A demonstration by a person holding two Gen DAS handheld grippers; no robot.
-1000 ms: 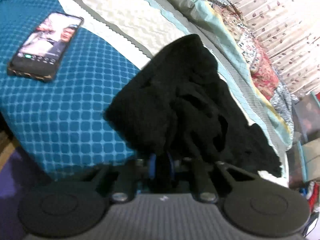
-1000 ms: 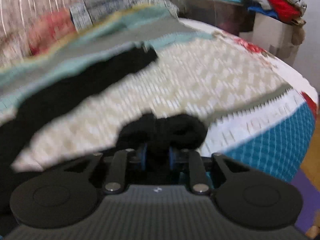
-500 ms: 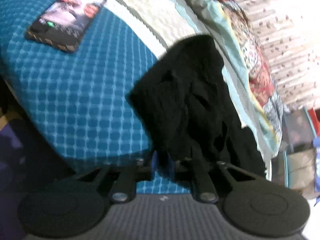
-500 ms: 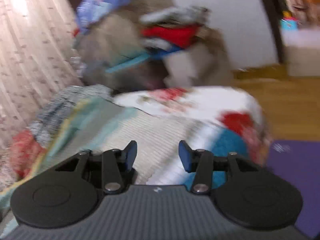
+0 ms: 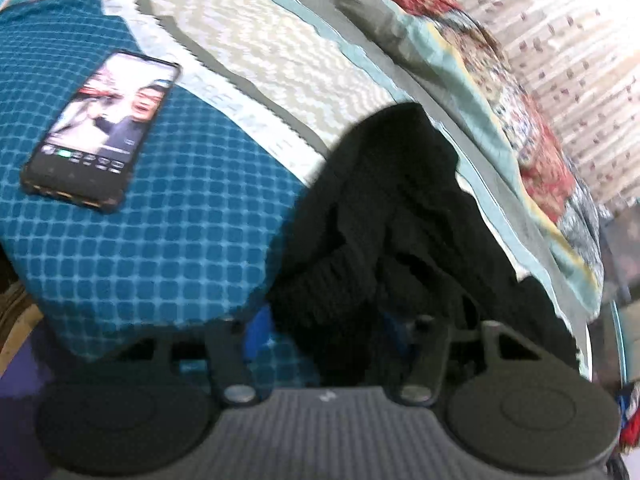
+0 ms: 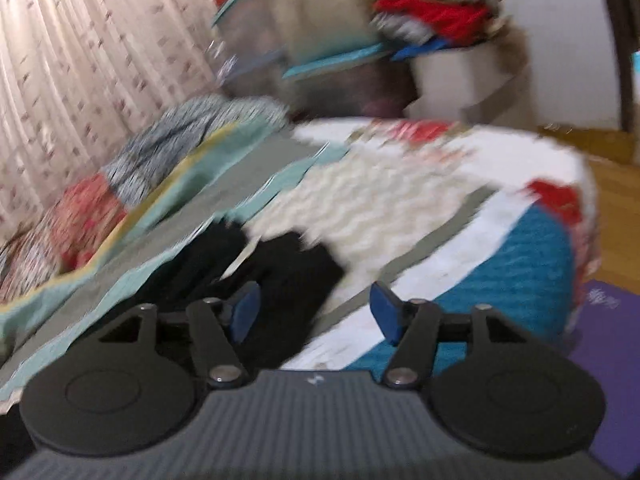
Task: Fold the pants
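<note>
We are seeing the left tool (image 5: 326, 326) pointing down over the near edge of the bed (image 5: 168, 240), its jaws having just been opening; the bunched black pants (image 5: 400, 232) are lying between the blue pads (image 5: 260, 330), and we cannot tell if the pads are still pressing the cloth. The pants are resting in a crumpled heap on the bedspread, straddling the teal checked part and the cream zigzag band, trailing off to the right. Left of them, well apart, a phone (image 5: 102, 130) is lying flat with its screen lit. In the right wrist view the right tool (image 6: 314, 316) is standing spread, jaws just been opening, nothing between its pads; the pants (image 6: 280, 276) are lying just beyond its left finger. Further back a patchwork quilt (image 6: 92, 216), a curtain (image 6: 80, 60) and piled clothes (image 6: 436, 16) are showing, blurred.
</note>
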